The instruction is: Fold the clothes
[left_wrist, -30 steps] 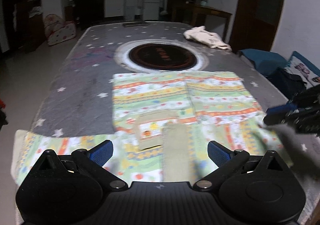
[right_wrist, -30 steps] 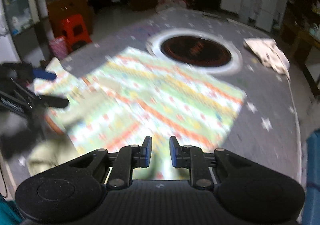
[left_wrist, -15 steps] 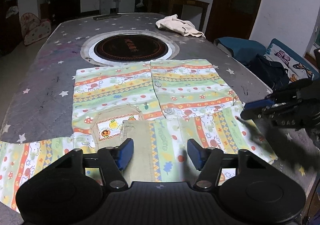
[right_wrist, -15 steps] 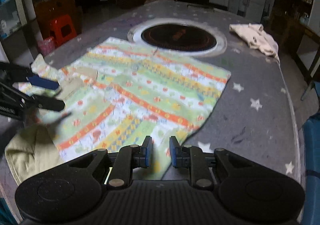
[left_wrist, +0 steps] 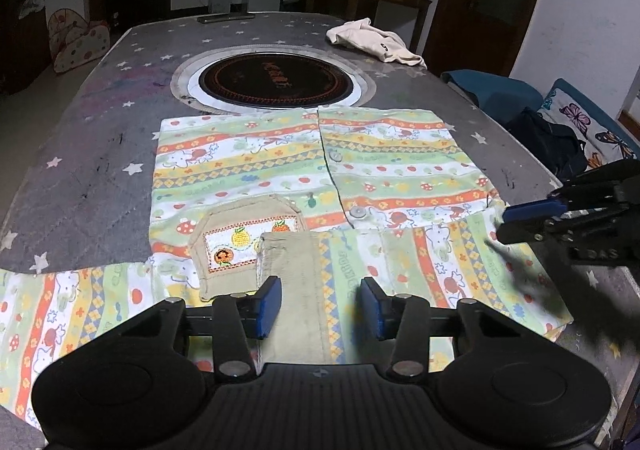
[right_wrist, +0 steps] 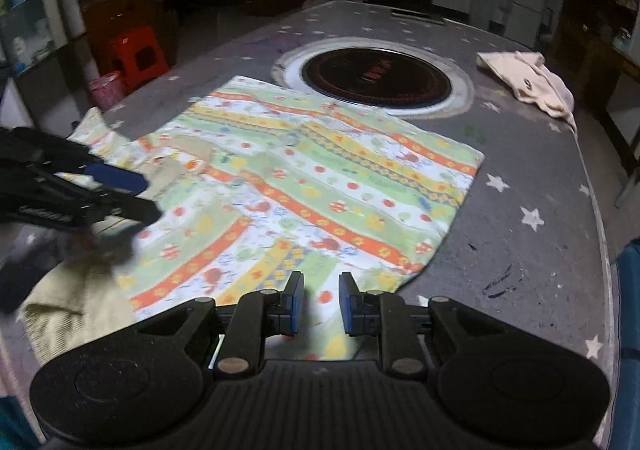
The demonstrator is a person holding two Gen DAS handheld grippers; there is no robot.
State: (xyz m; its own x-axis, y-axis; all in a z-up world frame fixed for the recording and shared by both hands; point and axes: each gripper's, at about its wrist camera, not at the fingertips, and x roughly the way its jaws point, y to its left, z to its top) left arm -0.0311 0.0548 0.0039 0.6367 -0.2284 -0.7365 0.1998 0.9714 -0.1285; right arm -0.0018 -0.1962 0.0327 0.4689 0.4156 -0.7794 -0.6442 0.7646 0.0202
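Note:
A striped, printed child's shirt (left_wrist: 312, 170) lies spread front-up on the grey star-print table cover (left_wrist: 100, 154); it also fills the middle of the right wrist view (right_wrist: 320, 178). My left gripper (left_wrist: 320, 306) hovers low over its near edge, and its jaws are closing. The khaki band (left_wrist: 296, 290) lies flat between them, and the pads are clear of it. My right gripper (right_wrist: 320, 304) is over the shirt's right sleeve edge. Its jaws are a narrow gap apart and grip nothing. Each gripper shows in the other's view: the right one (left_wrist: 503, 225), the left one (right_wrist: 140, 196).
A round dark hotplate (left_wrist: 276, 80) is set into the table beyond the shirt. A cream garment (left_wrist: 374, 42) lies crumpled at the far right. A yellow-green cloth (right_wrist: 72, 310) sits at the near edge. A blue chair with a dark bag (left_wrist: 540, 130) stands to the right.
My left gripper's jaws have narrowed from wide apart, and it has sunk forward over the khaki band. The right gripper's jaws keep the same narrow gap.

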